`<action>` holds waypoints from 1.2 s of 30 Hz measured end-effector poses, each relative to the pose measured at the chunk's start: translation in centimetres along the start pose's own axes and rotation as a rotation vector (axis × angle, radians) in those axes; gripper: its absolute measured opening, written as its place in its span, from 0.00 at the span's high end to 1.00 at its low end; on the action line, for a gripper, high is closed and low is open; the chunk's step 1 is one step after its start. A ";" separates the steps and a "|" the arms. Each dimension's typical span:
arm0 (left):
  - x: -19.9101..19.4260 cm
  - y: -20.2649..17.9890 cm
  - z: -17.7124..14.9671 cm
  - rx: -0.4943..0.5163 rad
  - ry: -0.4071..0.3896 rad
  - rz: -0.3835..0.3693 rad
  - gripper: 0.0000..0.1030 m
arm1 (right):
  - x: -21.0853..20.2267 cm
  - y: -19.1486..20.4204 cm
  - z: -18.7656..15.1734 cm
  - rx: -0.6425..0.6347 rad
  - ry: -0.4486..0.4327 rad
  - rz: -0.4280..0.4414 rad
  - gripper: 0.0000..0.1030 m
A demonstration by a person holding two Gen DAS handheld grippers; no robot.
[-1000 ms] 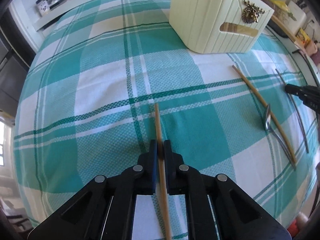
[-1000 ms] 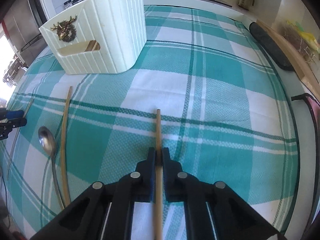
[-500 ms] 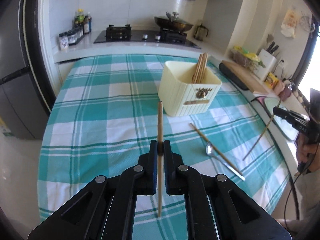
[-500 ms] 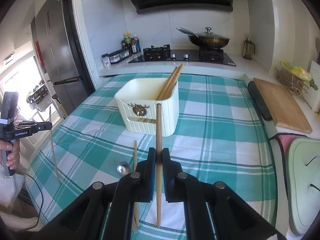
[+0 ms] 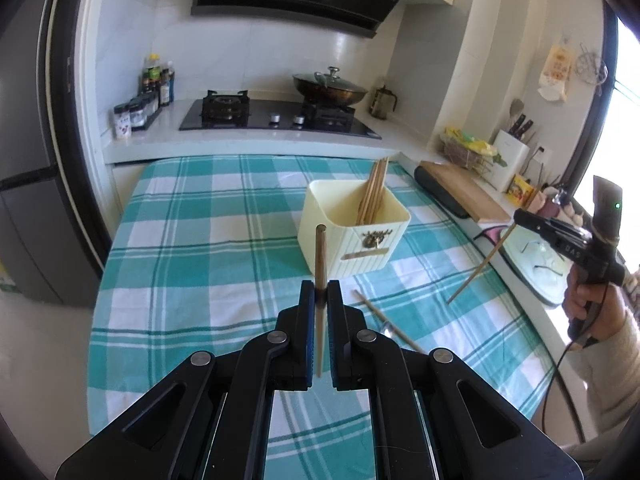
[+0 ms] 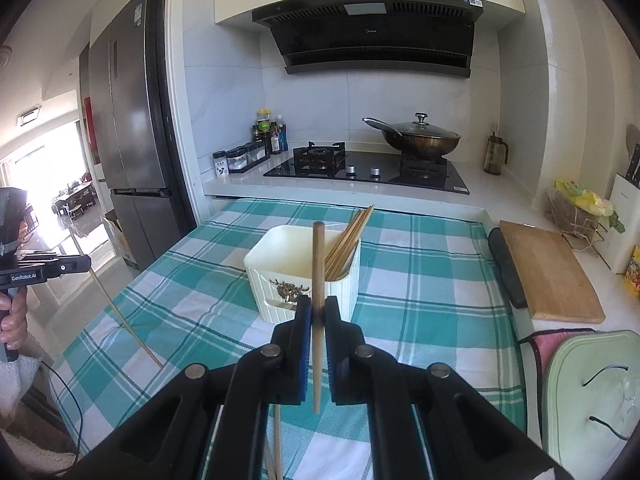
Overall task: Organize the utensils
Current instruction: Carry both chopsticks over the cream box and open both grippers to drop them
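Observation:
My left gripper [image 5: 321, 290] is shut on a wooden chopstick [image 5: 320, 256] that stands upright, held above the teal checked cloth [image 5: 192, 264]. My right gripper [image 6: 318, 304] is shut on a second chopstick [image 6: 319, 260], also upright and off the cloth. Beyond both stands a cream ribbed holder [image 5: 354, 240] [image 6: 280, 268] with several chopsticks [image 5: 374, 192] [image 6: 348, 240] leaning inside. A loose chopstick [image 5: 380, 316] and a spoon [image 5: 387, 327], partly hidden by my fingers, lie on the cloth. Each wrist view also shows the other gripper [image 5: 520, 216] [image 6: 86, 264] at its edge, with its chopstick slanting down.
A wooden cutting board [image 6: 552, 276] and a black roll [image 6: 506, 268] lie along the right counter, with a pale green board [image 6: 592, 392] nearer. A stove with a wok [image 6: 420, 140], spice jars [image 5: 132, 114] and a fridge [image 6: 124, 128] lie beyond the table.
Both grippers rose well above the cloth, each carrying its chopstick up off the table. Both views tilted up from the cloth to the holder and the kitchen behind.

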State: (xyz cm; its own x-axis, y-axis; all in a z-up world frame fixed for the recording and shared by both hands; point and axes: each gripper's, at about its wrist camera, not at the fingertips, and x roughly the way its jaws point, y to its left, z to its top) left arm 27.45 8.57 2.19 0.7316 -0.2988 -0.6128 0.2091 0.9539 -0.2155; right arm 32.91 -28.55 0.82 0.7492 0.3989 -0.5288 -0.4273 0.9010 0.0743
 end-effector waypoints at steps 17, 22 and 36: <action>8.9 -4.9 13.9 0.032 -0.144 0.021 0.96 | 5.5 0.1 11.6 -0.035 -0.241 -0.027 0.93; 16.4 -5.0 13.1 0.015 0.035 0.029 0.96 | 13.4 -1.9 9.8 0.064 -0.029 0.010 0.93; 17.4 -3.2 7.8 -0.005 0.181 0.057 0.19 | 15.2 -3.3 7.3 0.149 0.034 0.018 0.46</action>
State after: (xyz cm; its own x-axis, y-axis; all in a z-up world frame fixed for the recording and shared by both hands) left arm 44.58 0.59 -1.81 0.6131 -0.2452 -0.7510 0.1670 0.9694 -0.1801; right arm 49.42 -24.19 -1.29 0.7235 0.4115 -0.5543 -0.3587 0.9101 0.2075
